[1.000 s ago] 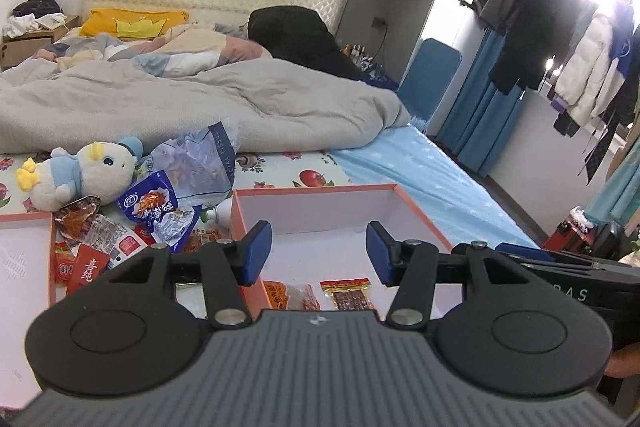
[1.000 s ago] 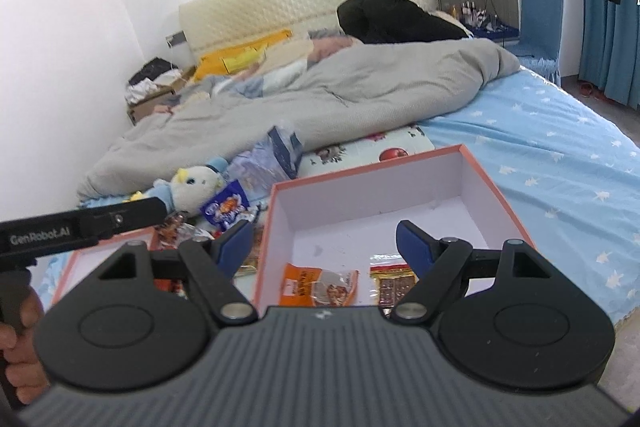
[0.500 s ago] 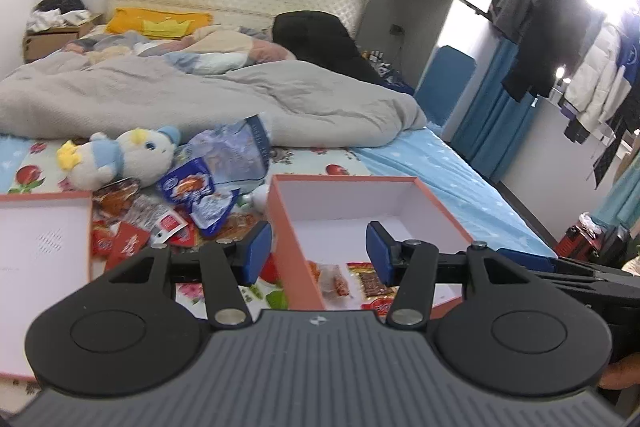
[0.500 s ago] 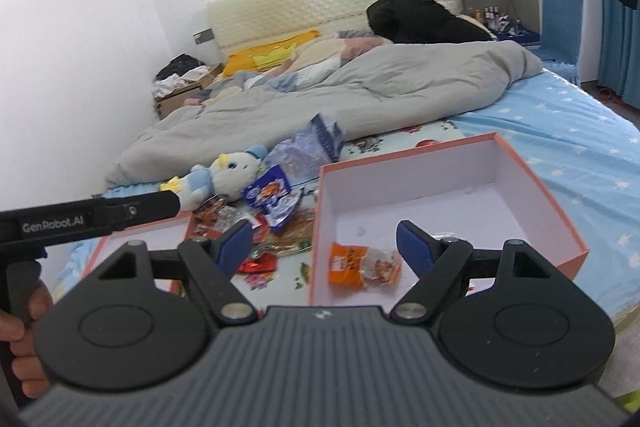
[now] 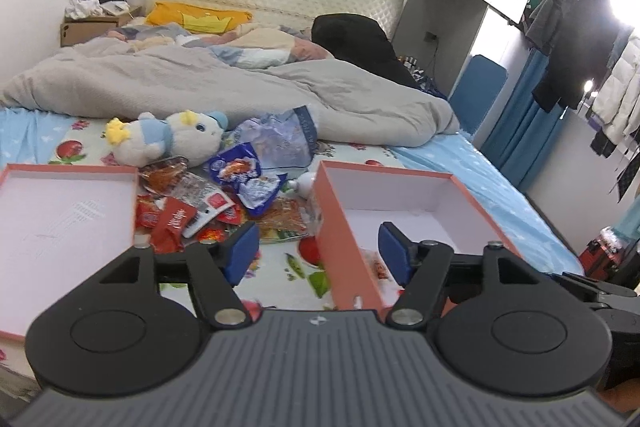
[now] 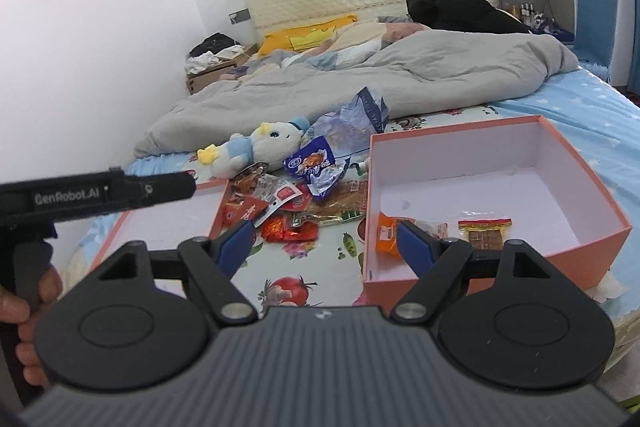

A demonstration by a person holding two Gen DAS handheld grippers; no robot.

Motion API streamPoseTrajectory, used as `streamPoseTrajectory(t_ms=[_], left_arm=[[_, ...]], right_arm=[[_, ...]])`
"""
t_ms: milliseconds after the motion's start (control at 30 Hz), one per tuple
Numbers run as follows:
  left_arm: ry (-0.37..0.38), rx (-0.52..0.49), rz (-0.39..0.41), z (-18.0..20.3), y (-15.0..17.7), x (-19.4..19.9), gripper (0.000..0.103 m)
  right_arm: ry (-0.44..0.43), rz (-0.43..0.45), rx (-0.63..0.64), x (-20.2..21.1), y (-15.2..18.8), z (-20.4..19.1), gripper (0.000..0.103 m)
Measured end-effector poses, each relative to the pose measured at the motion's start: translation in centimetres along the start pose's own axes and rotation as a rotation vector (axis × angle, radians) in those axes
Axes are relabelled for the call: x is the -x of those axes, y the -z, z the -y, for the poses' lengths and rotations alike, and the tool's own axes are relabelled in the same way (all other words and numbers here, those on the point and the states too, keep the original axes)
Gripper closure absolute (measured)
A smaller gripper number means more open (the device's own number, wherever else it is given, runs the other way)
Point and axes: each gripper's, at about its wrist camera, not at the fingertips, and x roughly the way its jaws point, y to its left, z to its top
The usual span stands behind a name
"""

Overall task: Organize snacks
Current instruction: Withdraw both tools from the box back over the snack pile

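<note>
A pile of snack packets (image 5: 224, 199) lies on the bed sheet between two orange boxes; it also shows in the right wrist view (image 6: 292, 203). The right box (image 6: 576, 155) holds an orange packet (image 6: 390, 233) and a brown bar packet (image 6: 486, 229). The same box (image 5: 340, 219) is in the left wrist view. The left box (image 5: 132, 203) has a bare white floor. My left gripper (image 5: 318, 251) is open and empty, above the sheet beside the right box's near corner. My right gripper (image 6: 324, 245) is open and empty, in front of the pile.
A plush toy (image 5: 168, 139) and a large crumpled blue bag (image 5: 280, 139) lie behind the pile. A grey duvet (image 5: 200, 87) covers the far bed. The left gripper's body (image 6: 92, 193) crosses the right wrist view's left side. Hanging clothes (image 5: 580, 39) stand at the right.
Both grippers have drawn back and swung left, away from the right box. The snack pile and left box now sit more centrally. Both stay open and empty.
</note>
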Motion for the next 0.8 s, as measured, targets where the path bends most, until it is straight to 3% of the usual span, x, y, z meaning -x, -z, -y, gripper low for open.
streamPoseTrajectory(t_ms=[233, 800], left_arm=[[-0.068, 0.021, 0.002, -2.1, 1.4, 1.9, 0.019], [-0.223, 0.073, -0.022, -5.4, 4.9, 1.9, 0.011]], right_arm=[[-0.053, -0.006, 0.038, 0.0, 1.4, -1.8, 0.022], [-0.114, -0.074, 0.067, -1.5, 4.0, -4.4, 0.022]])
